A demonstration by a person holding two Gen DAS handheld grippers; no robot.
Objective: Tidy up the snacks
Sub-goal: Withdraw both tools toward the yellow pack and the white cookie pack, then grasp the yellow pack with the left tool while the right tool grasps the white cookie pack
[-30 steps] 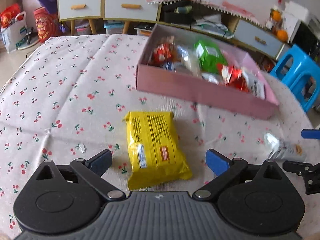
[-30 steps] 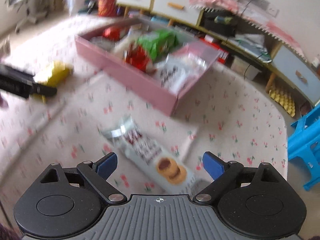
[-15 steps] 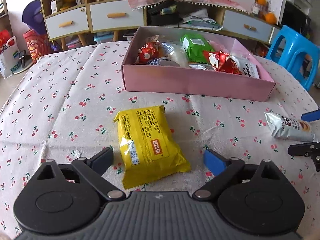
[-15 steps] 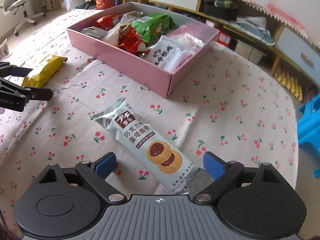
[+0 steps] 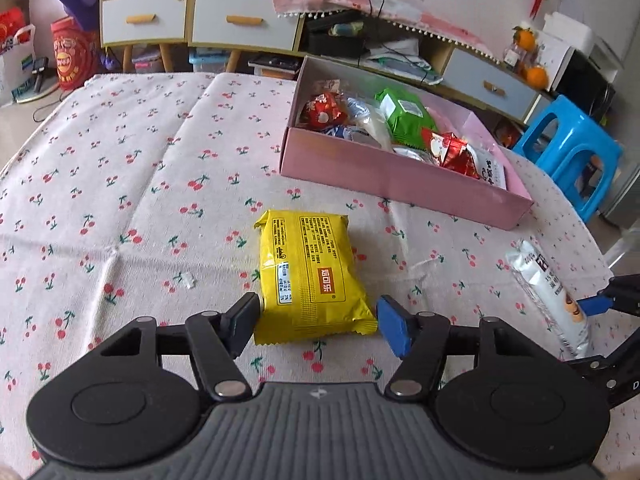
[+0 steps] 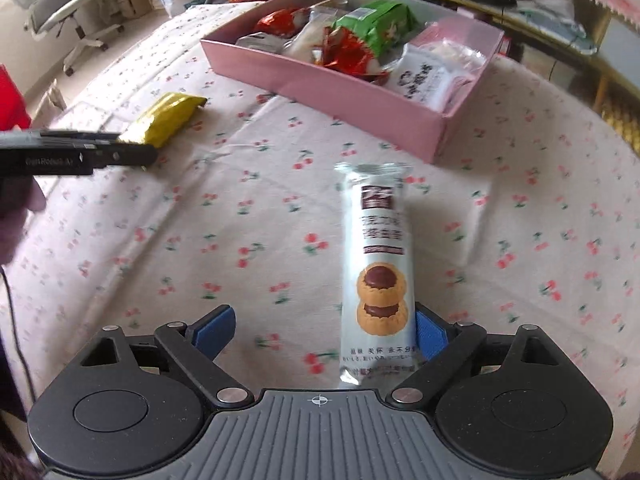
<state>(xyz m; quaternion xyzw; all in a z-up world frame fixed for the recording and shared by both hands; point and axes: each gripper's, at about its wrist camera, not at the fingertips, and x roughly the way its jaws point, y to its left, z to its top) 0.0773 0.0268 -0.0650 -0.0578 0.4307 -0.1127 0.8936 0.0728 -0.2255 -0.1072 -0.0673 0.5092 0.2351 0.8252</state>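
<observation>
Two packets are left on the counter (image 5: 120,184), one between each pair of my fingers. A second ago my left fingers (image 5: 316,322) stood wide on either side of the yellow snack packet (image 5: 310,276); now they are closing on its near end, the left pad at the wrapper's edge and the right pad just short of the crimped corner, so I judge the grip is not yet made. My right fingers (image 6: 320,334) were blurred and over the biscuit sleeve (image 6: 378,264) at a slant; now the sleeve lies lengthways straight ahead of them, its near end between the pads. These are closing only slightly and remain wide, the right pad touching or just beside the wrapper, the left pad well apart from it. I take it both pickups are about to happen together. Beyond both pairs of fingers sits the pink box (image 5: 400,178), open-topped and already crowded: a red packet, a green packet, silvery wrappers, a red-and-white packet and a white pouch with dark lettering. Space looks tight there, so each packet may need laying on top
</observation>
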